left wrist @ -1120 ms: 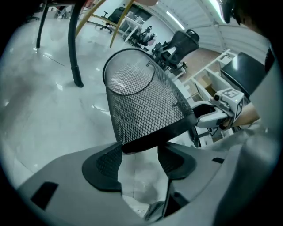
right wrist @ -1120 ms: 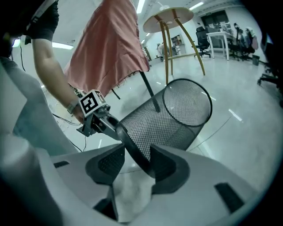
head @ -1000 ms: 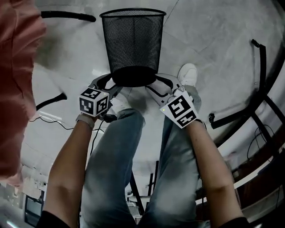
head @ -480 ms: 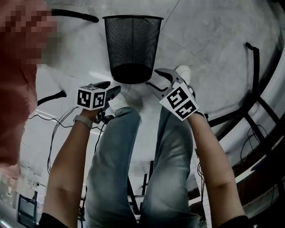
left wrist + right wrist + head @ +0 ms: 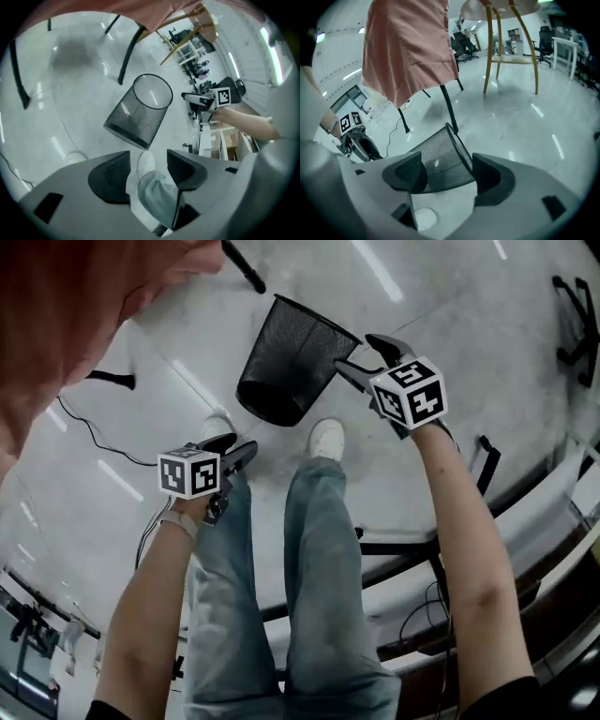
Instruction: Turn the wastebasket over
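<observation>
1. Fingers [image 5: 407, 172] of the right gripper [image 5: 367, 358] are spread wide and the jaws are opening. The mesh of the wastebasket [image 5: 440, 159] shows in the gap beyond them, and the pads are not pressing it.
2. Fingers [image 5: 111, 174] of the left gripper [image 5: 234, 445] are apart and pinch nothing. Only a white shoe [image 5: 146, 161] and a jeans leg [image 5: 157, 194] show through the gap.
3. The right gripper hangs just right of the wastebasket's upper wall. The head view does not settle whether a tip touches it.
4. The left gripper is nearer to the person, over the left foot and apart from the wastebasket.
5. The wastebasket [image 5: 286, 362] is black wire mesh. It sits base down on the pale glossy floor [image 5: 450, 296] with its mouth up, not turned over, just beyond the person's two white shoes.
6. Closest around it:
   - the right shoe [image 5: 328, 439] is near its base
   - a black chair leg [image 5: 244, 266] ends just beyond its rim on the far side
7. Left side:
   - a pink cloth [image 5: 75, 306] hangs over the far left
   - a thin black cable [image 5: 94, 437] trails across the floor
8. Right side: a black metal frame [image 5: 487, 465] stands on the floor, well apart from the wastebasket.
9. Far off in the right gripper view are a wooden-legged stool [image 5: 511, 47] and office chairs [image 5: 464, 44].
</observation>
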{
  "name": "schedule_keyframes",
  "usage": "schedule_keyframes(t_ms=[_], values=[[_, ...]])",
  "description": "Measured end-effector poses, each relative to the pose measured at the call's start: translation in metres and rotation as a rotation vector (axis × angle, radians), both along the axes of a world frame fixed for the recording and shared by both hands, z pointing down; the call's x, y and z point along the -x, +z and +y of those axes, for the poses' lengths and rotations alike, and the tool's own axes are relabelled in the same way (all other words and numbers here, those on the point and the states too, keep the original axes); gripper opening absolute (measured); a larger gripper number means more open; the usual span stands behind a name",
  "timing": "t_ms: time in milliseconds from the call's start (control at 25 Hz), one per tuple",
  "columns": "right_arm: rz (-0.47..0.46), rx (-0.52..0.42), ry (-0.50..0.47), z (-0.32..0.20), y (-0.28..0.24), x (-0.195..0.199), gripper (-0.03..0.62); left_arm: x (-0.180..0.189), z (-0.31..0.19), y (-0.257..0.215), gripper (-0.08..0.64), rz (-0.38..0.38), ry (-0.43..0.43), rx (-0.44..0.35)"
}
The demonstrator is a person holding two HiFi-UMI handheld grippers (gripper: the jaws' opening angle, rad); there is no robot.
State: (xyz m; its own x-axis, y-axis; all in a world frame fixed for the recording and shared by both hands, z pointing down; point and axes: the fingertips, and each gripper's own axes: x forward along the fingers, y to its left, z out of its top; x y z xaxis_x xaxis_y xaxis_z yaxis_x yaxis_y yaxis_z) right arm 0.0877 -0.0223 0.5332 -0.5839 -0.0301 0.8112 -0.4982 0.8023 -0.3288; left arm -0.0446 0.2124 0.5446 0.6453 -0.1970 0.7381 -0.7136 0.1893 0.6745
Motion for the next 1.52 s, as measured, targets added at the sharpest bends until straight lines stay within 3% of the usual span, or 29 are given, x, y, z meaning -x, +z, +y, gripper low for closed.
schedule_keyframes(t_ms=[120,280,400,480,680,920,1120,1240,1440,1520], values=[[0.037,0.047,-0.159,-0.02,0.022,0.016,0.342,-0.012,0.001,-0.014,0.249,0.016,-0.171,-0.015],[0.098,0.141,-0.366,-0.005,0.057,0.03,0.342,-0.011,0.009,-0.015,0.249,0.019,-0.321,-0.027],[0.127,0.196,-0.461,0.01,0.074,0.038,0.341,-0.011,0.023,-0.009,0.249,0.045,-0.426,-0.021],[0.124,0.211,-0.492,0.014,0.075,0.04,0.329,-0.009,0.034,-0.005,0.249,0.047,-0.448,-0.009],[0.107,0.235,-0.547,0.021,0.066,0.049,0.228,0.013,0.053,0.0,0.245,0.03,-0.43,0.004],[0.06,0.374,-0.488,0.047,0.035,0.058,0.111,0.04,0.059,-0.012,0.242,0.037,-0.419,-0.015],[0.066,0.423,-0.578,0.102,-0.004,0.062,0.031,0.055,0.062,-0.033,0.238,0.059,-0.357,-0.043],[0.112,0.37,-0.591,0.119,-0.023,0.065,0.014,0.066,0.061,-0.048,0.227,0.07,-0.317,-0.063],[0.315,0.128,-0.629,0.124,-0.025,0.056,0.014,0.075,0.066,-0.067,0.219,0.077,-0.262,-0.085],[0.369,0.042,-0.636,0.123,-0.021,0.057,0.014,0.073,0.066,-0.074,0.218,0.074,-0.199,-0.106]])
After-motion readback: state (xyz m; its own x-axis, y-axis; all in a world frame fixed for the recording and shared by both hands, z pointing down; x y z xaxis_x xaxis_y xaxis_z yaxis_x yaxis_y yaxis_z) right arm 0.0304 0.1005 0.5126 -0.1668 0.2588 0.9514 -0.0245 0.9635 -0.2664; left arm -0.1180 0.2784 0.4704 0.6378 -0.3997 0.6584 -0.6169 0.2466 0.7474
